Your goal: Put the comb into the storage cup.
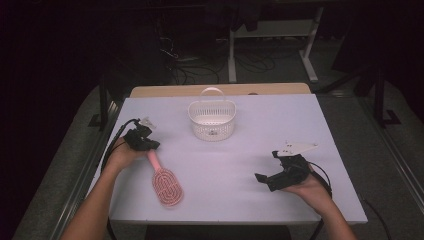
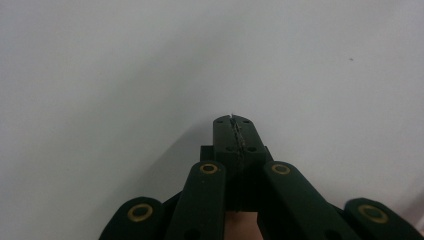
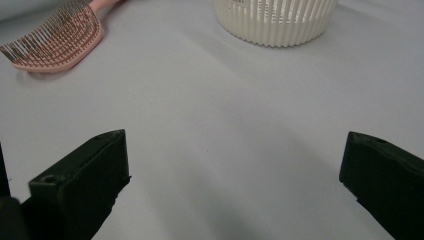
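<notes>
On table, near-left: I see the pink hairbrush [image 1: 165, 182] lying flat, bristles up, its handle pointing toward the left gripper [image 1: 150, 145].
Left gripper: jaws clenched, pads pressed together in the left gripper view [image 2: 234, 131], nothing visibly between them; in the high view its tip sits at the handle end of the brush, contact not confirmable.
Right gripper: [image 1: 265, 177] jaws released, spread wide in the right gripper view, bare table [image 3: 225, 150] between them; well apart from the brush.
Basket: 1 white slotted basket [image 1: 212, 119] with a loop handle, upright at table centre-rear; a small mark inside, unreadable.
Writing: I can read no brand or label on any item.
</notes>
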Motion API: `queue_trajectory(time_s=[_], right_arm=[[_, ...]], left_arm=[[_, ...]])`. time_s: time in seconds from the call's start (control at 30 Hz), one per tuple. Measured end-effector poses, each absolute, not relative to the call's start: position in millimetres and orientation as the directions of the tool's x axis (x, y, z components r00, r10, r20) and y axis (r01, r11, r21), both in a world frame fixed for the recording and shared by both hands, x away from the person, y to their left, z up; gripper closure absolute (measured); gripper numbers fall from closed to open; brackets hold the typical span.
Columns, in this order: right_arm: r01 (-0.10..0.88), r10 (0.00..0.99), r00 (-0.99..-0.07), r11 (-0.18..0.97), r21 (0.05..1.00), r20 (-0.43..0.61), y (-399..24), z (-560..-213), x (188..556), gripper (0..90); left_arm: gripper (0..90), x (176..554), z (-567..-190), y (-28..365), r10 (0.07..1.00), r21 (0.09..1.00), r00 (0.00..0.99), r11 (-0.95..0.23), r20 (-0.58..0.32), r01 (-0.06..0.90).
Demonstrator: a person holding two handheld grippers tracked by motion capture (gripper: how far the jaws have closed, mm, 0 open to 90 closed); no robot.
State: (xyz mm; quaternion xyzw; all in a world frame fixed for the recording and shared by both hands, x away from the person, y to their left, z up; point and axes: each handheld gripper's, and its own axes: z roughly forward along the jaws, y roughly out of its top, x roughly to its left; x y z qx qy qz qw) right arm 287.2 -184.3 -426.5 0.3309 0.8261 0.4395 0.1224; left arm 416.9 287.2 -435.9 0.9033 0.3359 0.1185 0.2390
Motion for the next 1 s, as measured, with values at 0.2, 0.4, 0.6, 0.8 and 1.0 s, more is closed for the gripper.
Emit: queue_trajectory(time_s=[0.2, 0.4, 0.6, 0.8, 1.0], right_arm=[[0.441, 0.654, -0.751, 0.397, 0.805, 0.088, -184, -427, 287, 0.0], [0.441, 0.653, -0.752, 0.399, 0.804, 0.089, -183, -427, 287, 0.0], [0.443, 0.653, -0.752, 0.399, 0.803, 0.09, -183, -427, 287, 0.0], [0.444, 0.654, -0.751, 0.399, 0.802, 0.091, -183, -428, 288, 0.0], [0.444, 0.652, -0.753, 0.403, 0.8, 0.09, -182, -428, 288, 0.0]], left_arm=[[90.0, 416, -437, 290, 0.663, 0.495, 0.746, -0.67, 0.063, 0.553], [90.0, 413, -437, 299, 0.675, 0.494, 0.735, -0.659, 0.058, 0.566], [90.0, 410, -437, 308, 0.682, 0.49, 0.73, -0.655, 0.056, 0.575], [90.0, 405, -436, 316, 0.687, 0.482, 0.724, -0.656, 0.063, 0.58], [90.0, 398, -436, 326, 0.7, 0.481, 0.712, -0.645, 0.06, 0.593]])
